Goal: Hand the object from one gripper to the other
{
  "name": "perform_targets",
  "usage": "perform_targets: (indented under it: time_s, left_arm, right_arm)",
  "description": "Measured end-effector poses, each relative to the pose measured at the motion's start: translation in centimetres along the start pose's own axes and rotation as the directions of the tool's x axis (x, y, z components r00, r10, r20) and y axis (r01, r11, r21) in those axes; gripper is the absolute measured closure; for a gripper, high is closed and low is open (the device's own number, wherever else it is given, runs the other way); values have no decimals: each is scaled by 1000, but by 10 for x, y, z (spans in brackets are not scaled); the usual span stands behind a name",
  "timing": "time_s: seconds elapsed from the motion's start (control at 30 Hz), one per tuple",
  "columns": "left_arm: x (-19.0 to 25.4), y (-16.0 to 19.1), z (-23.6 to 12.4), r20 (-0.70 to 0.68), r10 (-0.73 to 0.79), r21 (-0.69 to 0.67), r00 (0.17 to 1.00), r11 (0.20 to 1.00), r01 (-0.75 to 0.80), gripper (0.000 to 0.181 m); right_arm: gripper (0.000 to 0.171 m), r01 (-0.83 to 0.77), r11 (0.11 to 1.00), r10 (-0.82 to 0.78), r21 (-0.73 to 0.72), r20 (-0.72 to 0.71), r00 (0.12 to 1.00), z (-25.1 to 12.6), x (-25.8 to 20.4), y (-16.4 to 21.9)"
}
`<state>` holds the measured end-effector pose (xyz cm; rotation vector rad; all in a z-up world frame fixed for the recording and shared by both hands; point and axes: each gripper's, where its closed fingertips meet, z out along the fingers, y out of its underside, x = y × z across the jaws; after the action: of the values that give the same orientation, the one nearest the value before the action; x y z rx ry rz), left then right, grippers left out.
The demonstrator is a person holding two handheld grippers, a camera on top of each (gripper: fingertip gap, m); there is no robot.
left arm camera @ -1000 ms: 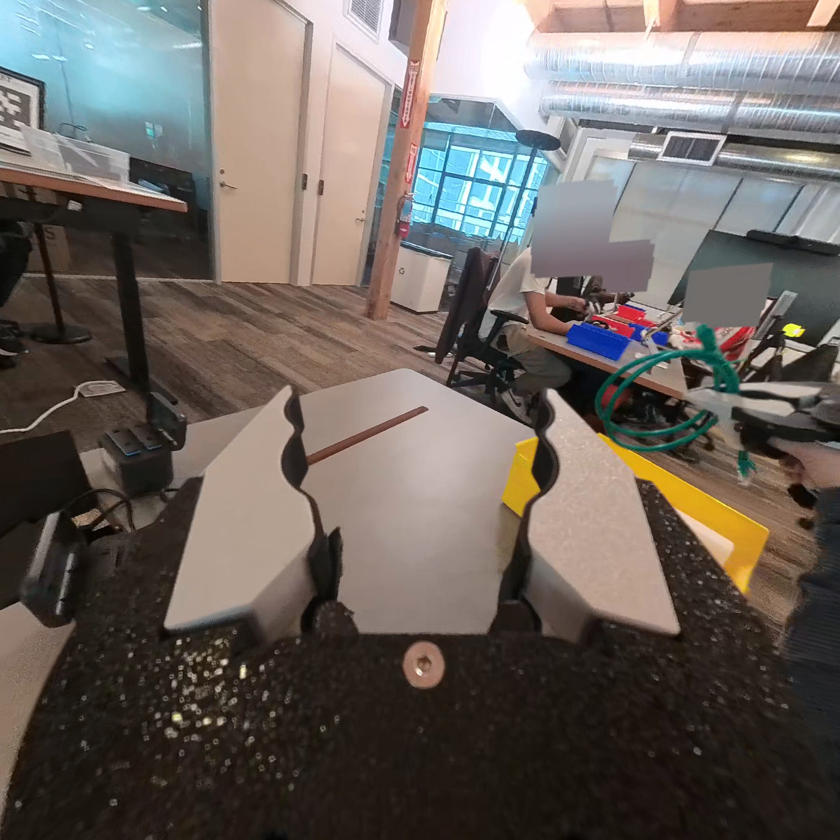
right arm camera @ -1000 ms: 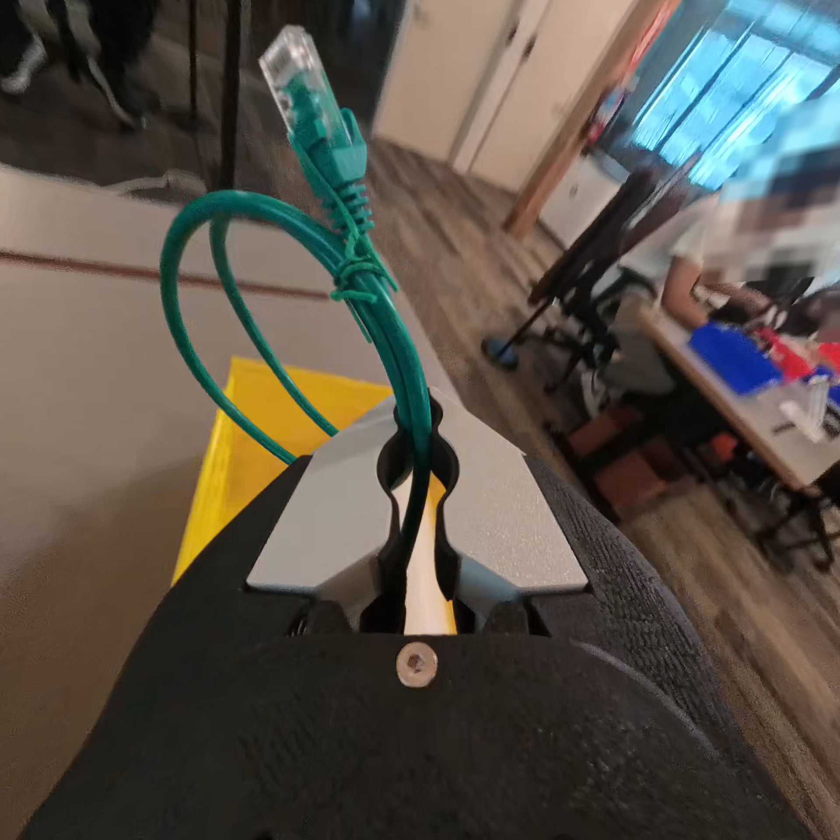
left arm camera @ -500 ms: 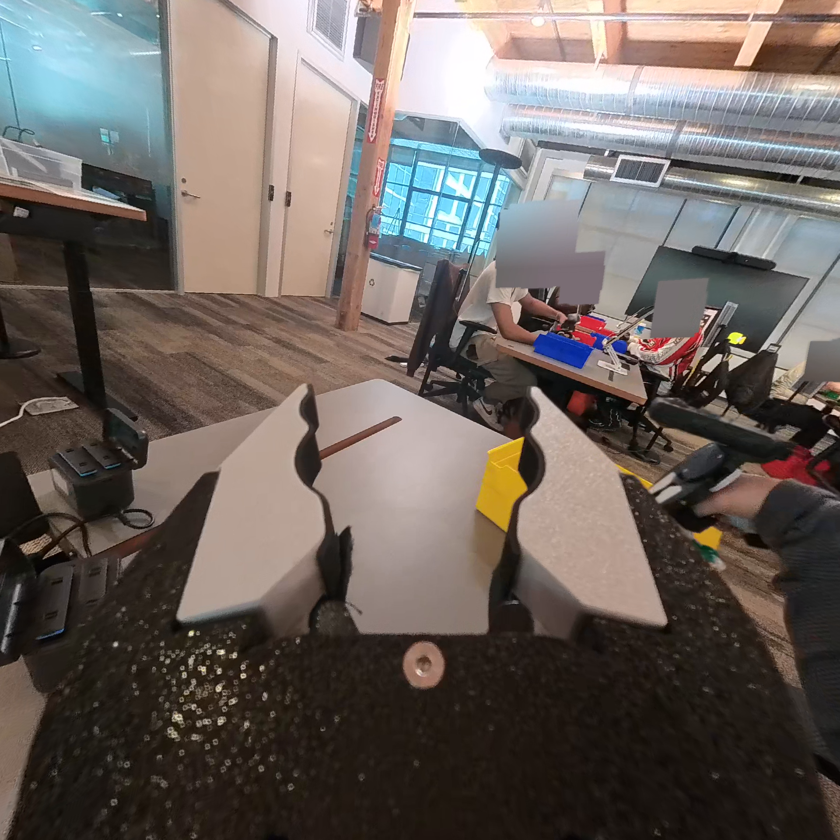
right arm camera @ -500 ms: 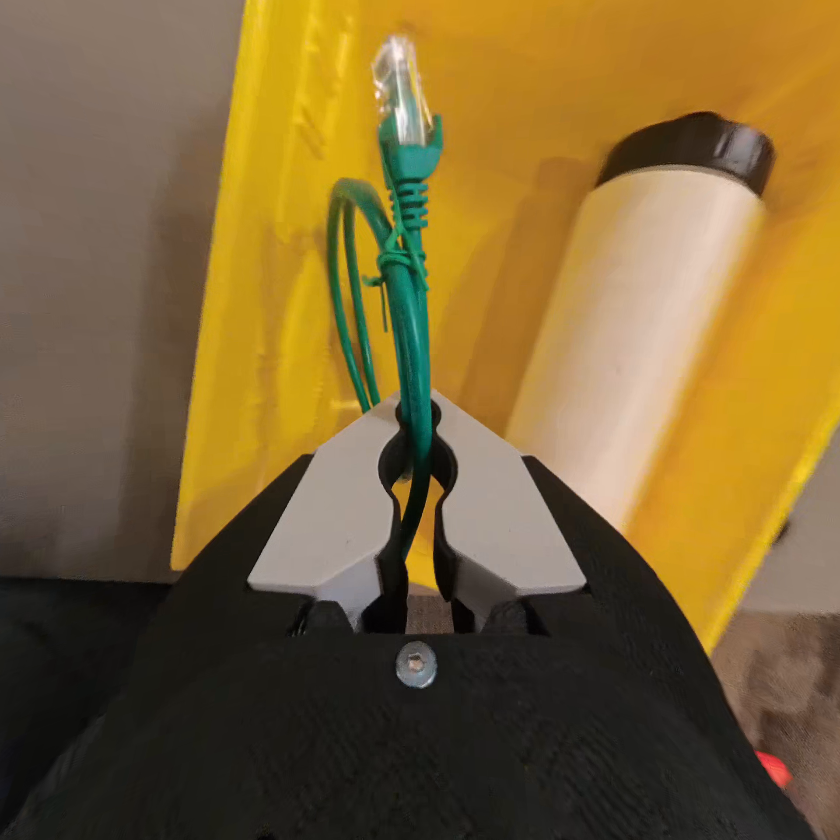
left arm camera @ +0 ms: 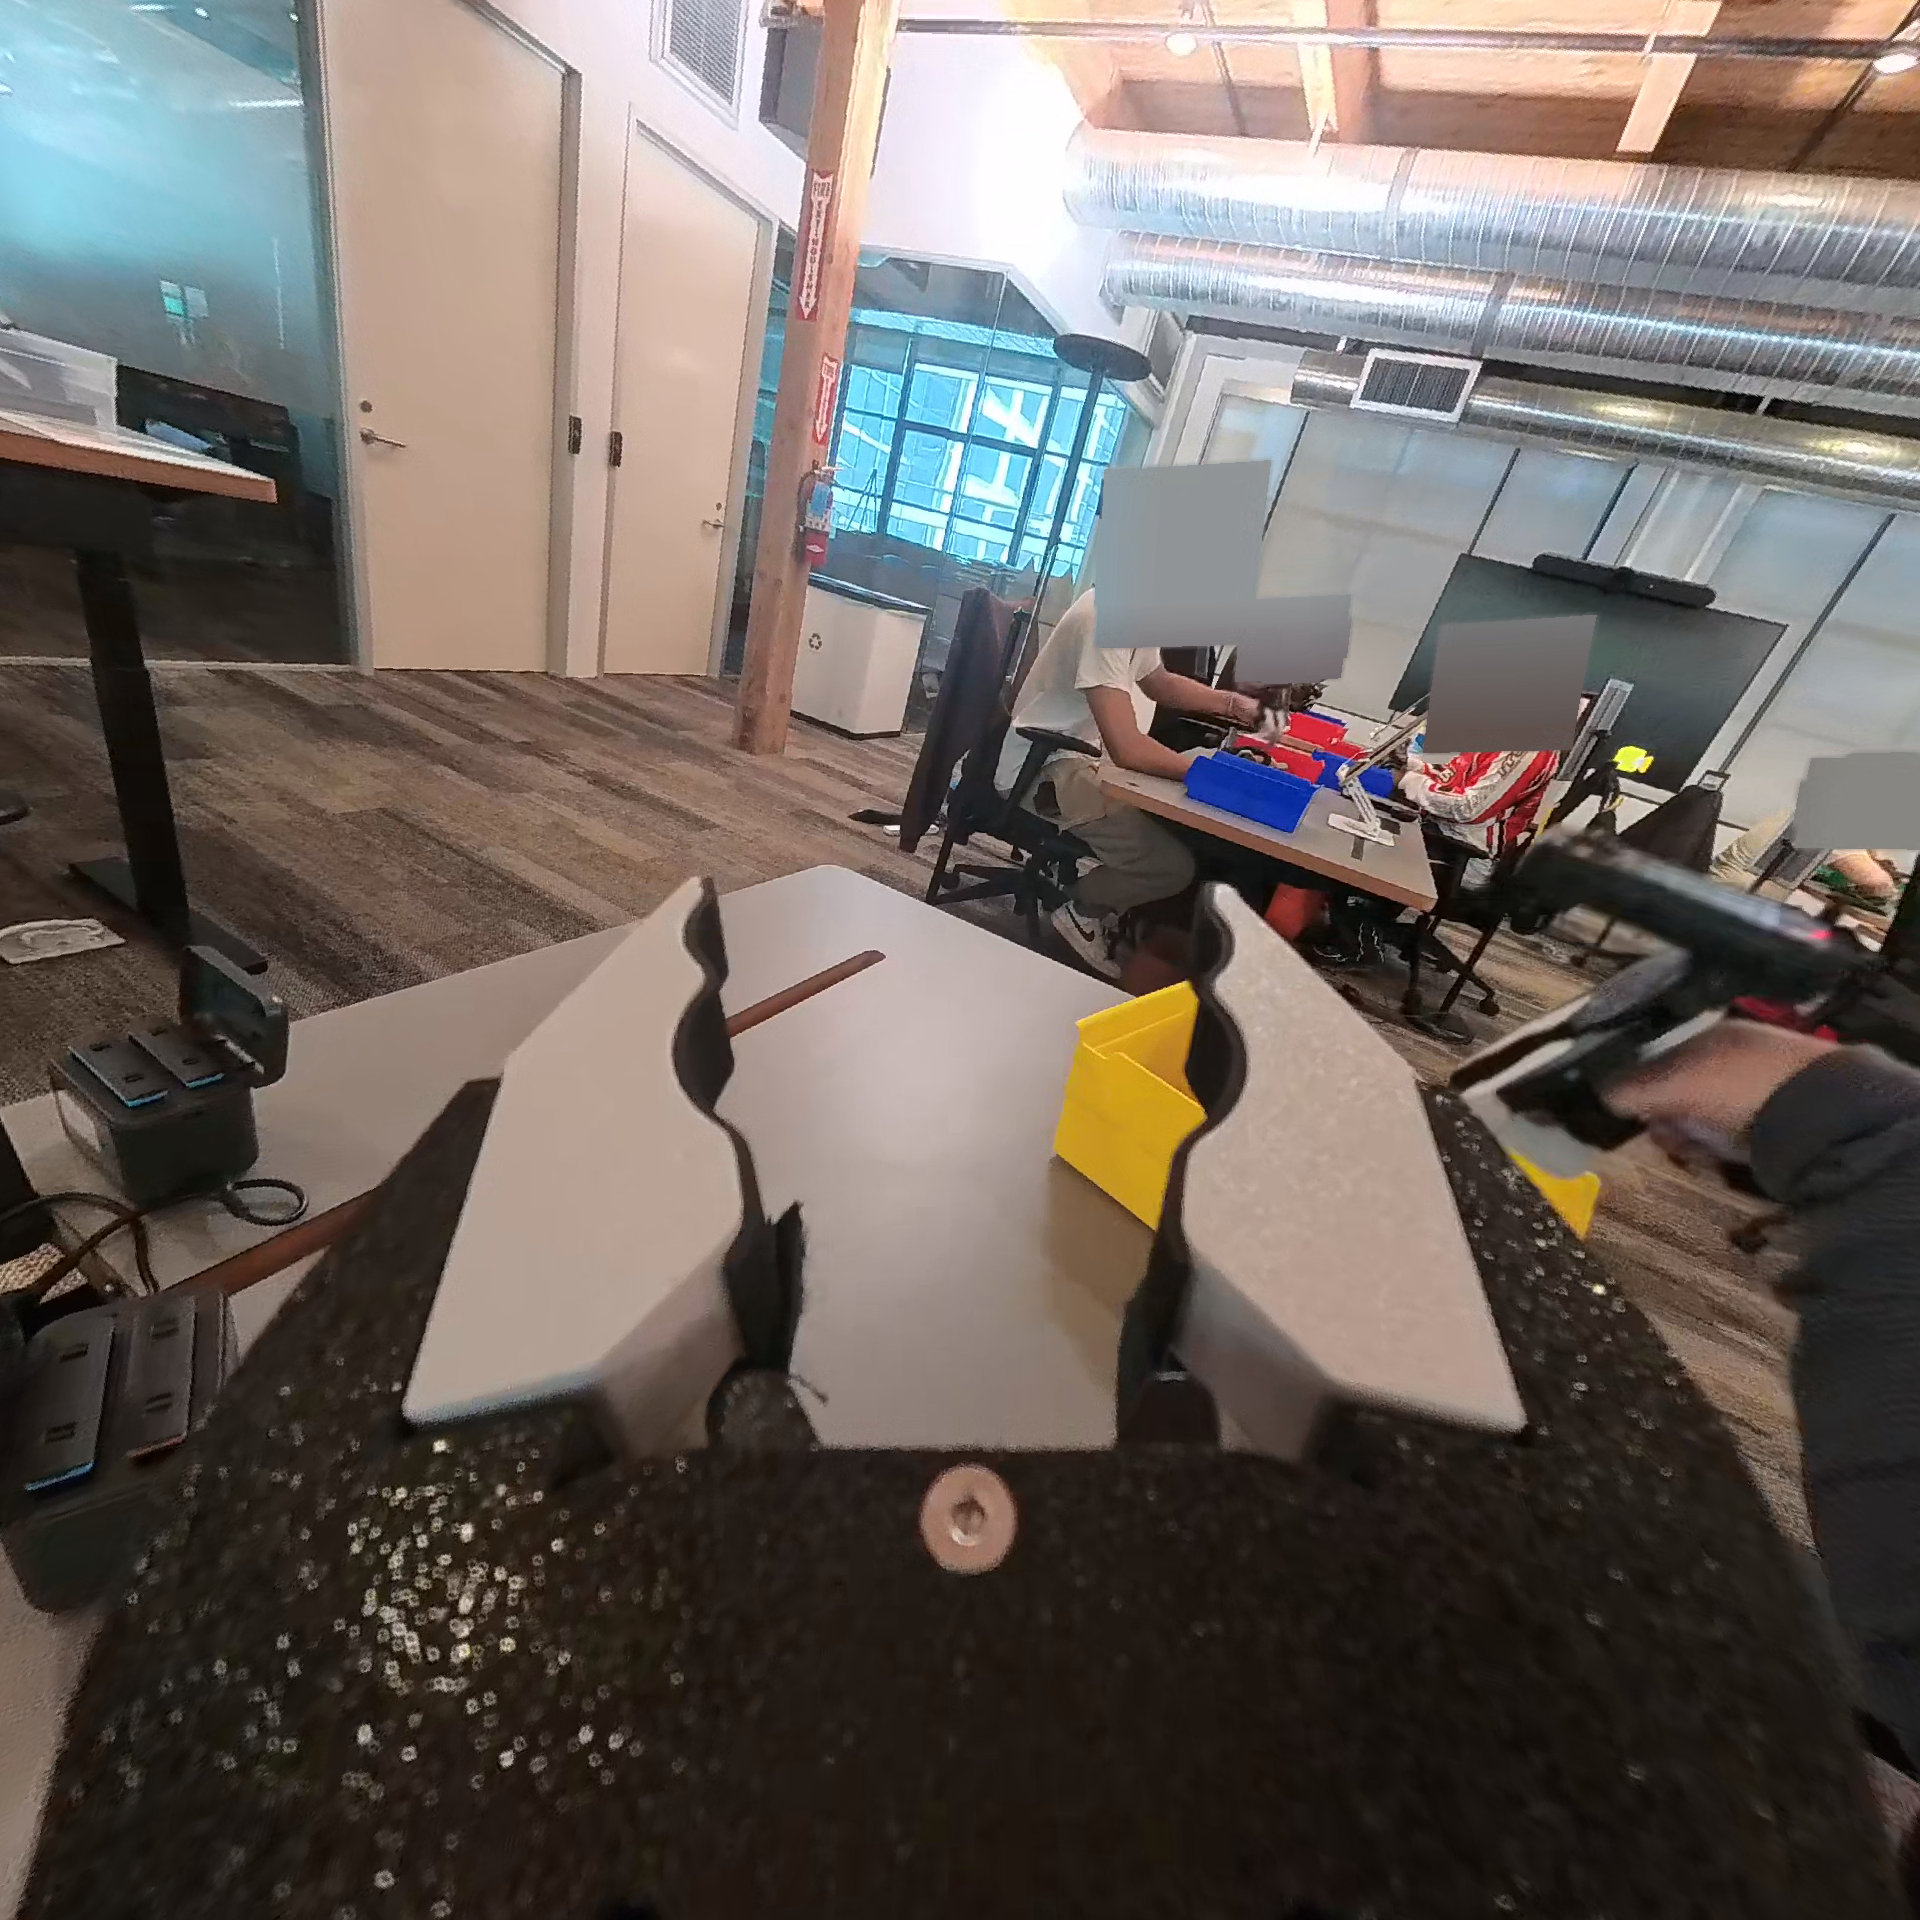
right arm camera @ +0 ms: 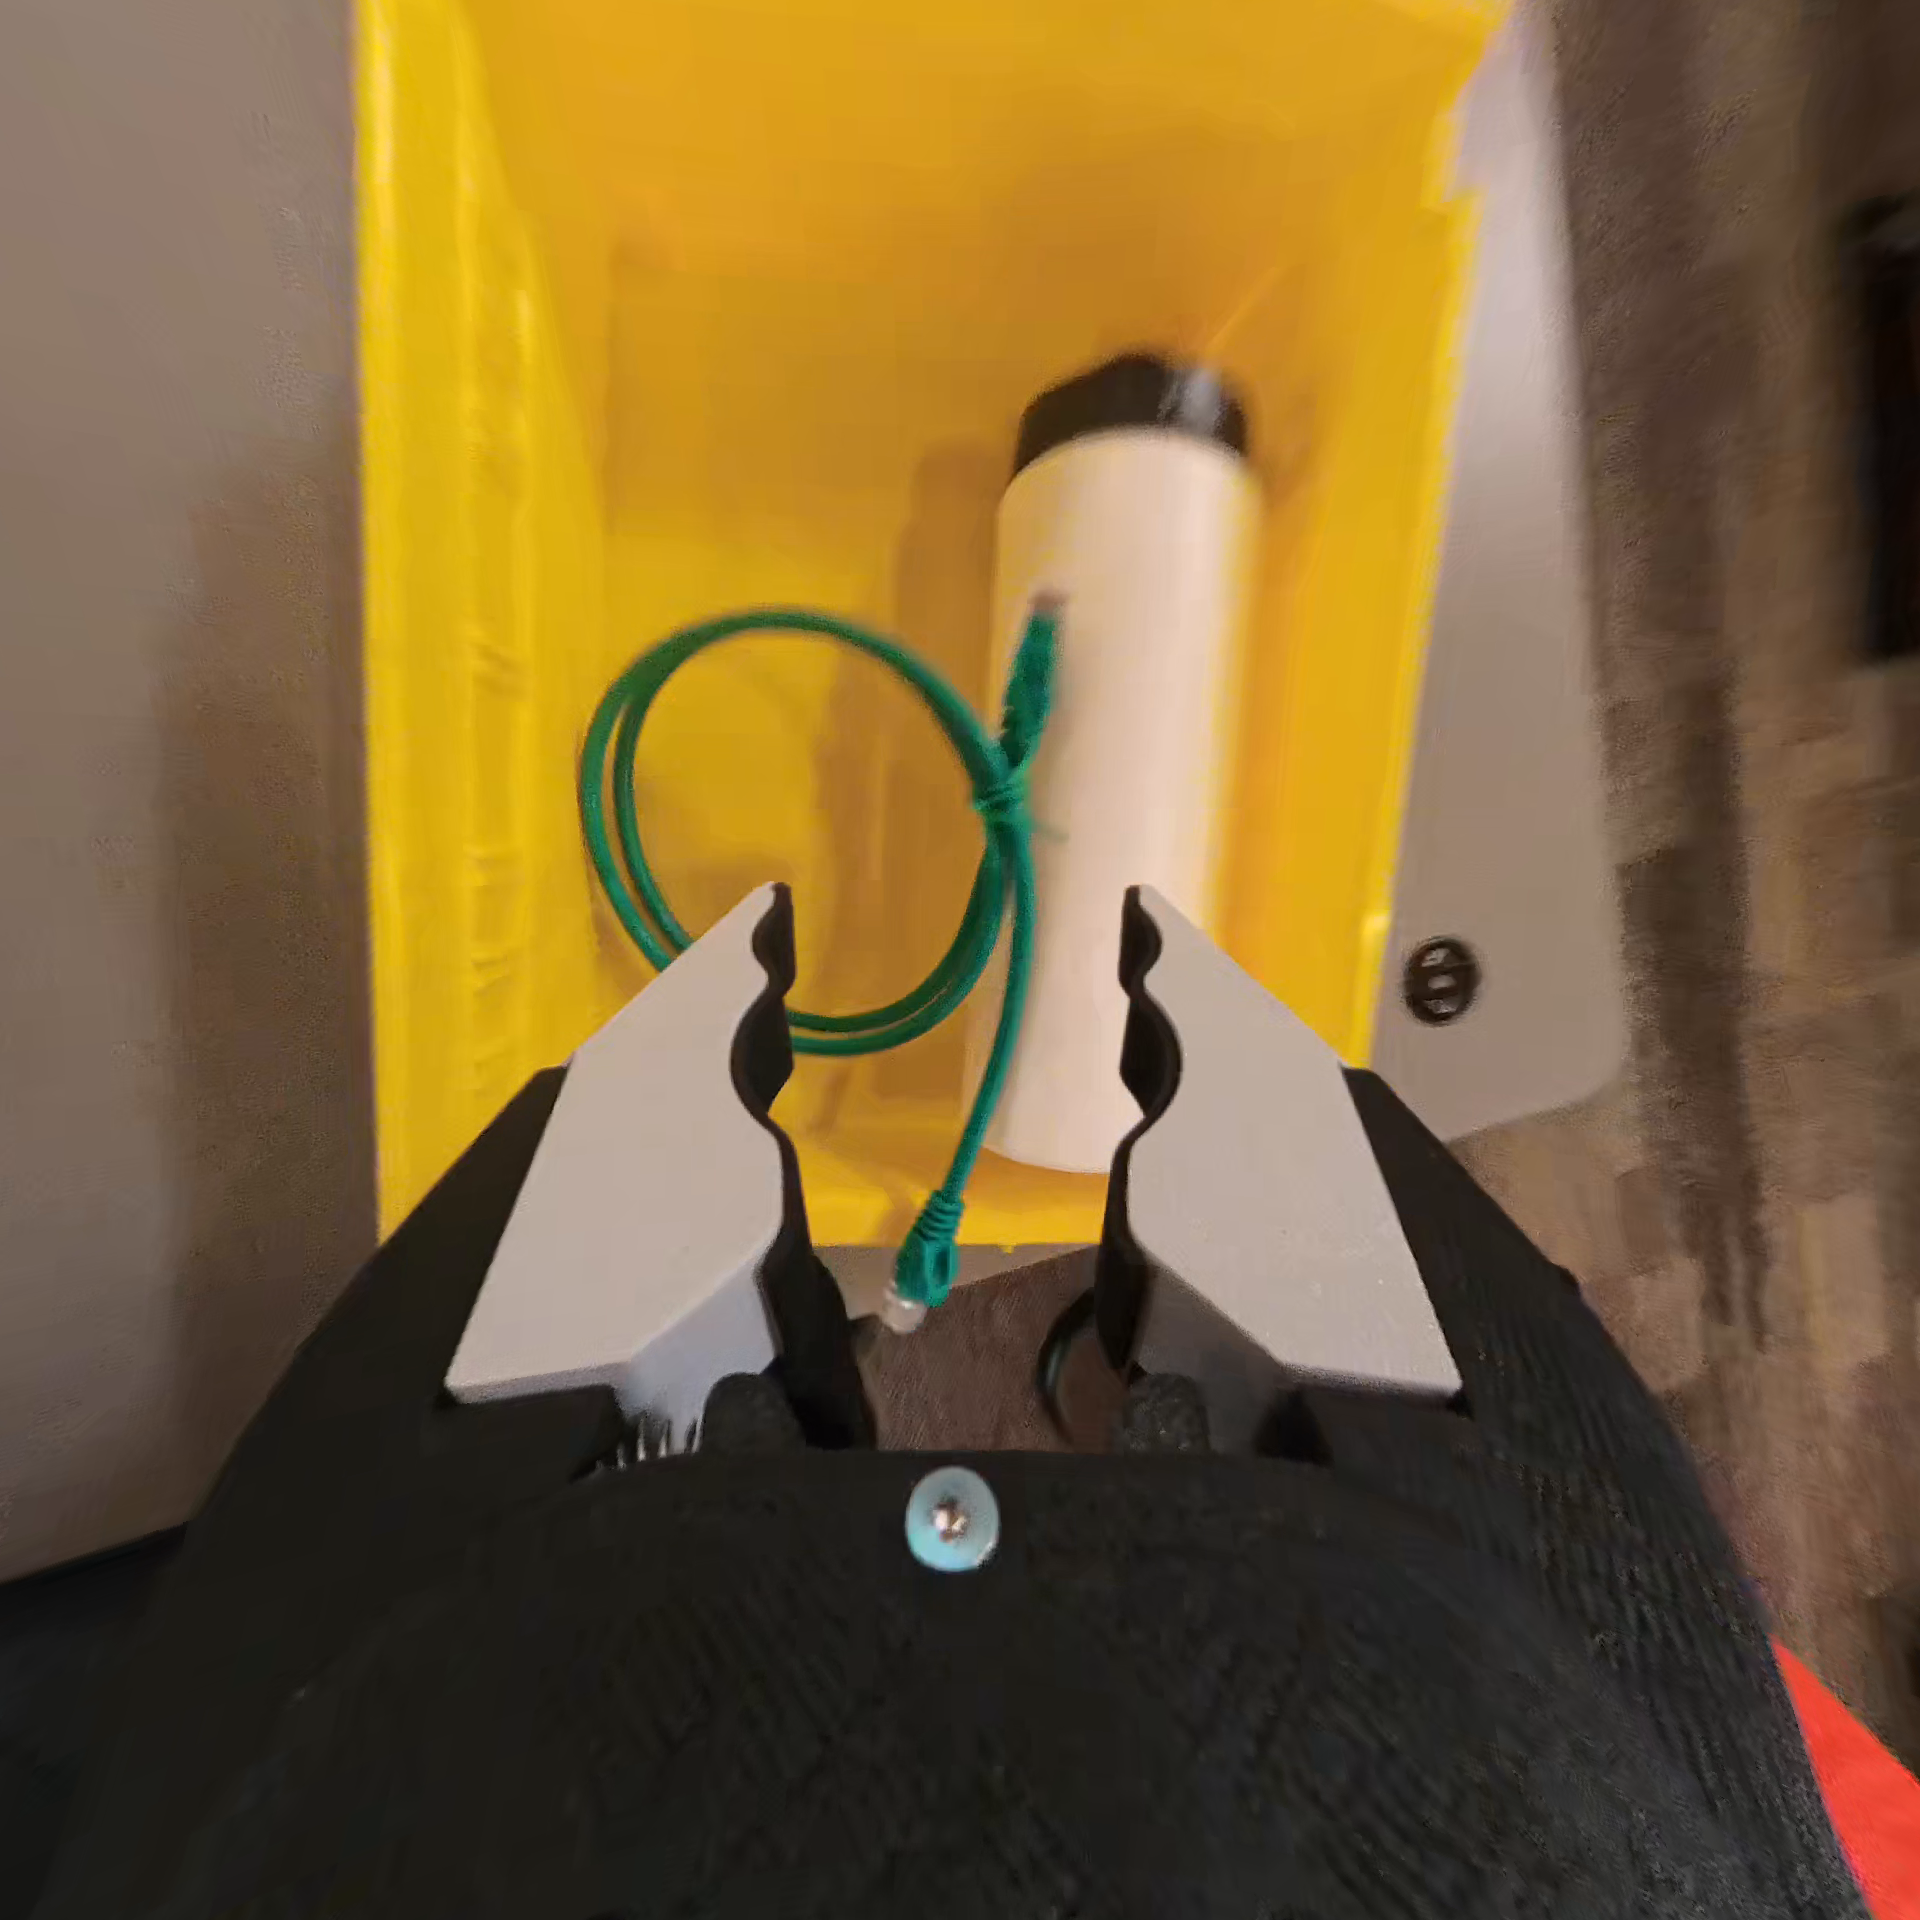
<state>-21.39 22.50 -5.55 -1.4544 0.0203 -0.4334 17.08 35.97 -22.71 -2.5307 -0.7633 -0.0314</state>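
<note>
Right gripper just let go, jaws now spread, green cable loose in the yellow bin beside a white bottle, left gripper spread wide, empty, over the grey table

An open-plan office with a workshop feel: exposed ceiling ducts, a timber post, wood-look flooring, people seated at a table with blue parts bins.
</note>
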Motion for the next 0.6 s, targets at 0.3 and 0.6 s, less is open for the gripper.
perform_targets:
  time_s: [0.3, 0.6]
  left_arm:
    - [-26, 17, 2, 139, 32, -96, 990, 995, -18, 87]
    - [-48, 21, -1, 260, 111, -129, 959, 988, -79, 90]
  right_arm:
    - [121, 248, 648, -175, 720, -176, 969, -113, -80, -144]
    - [136, 39, 369, -367, 928, 107, 924, -120, -238, -211]
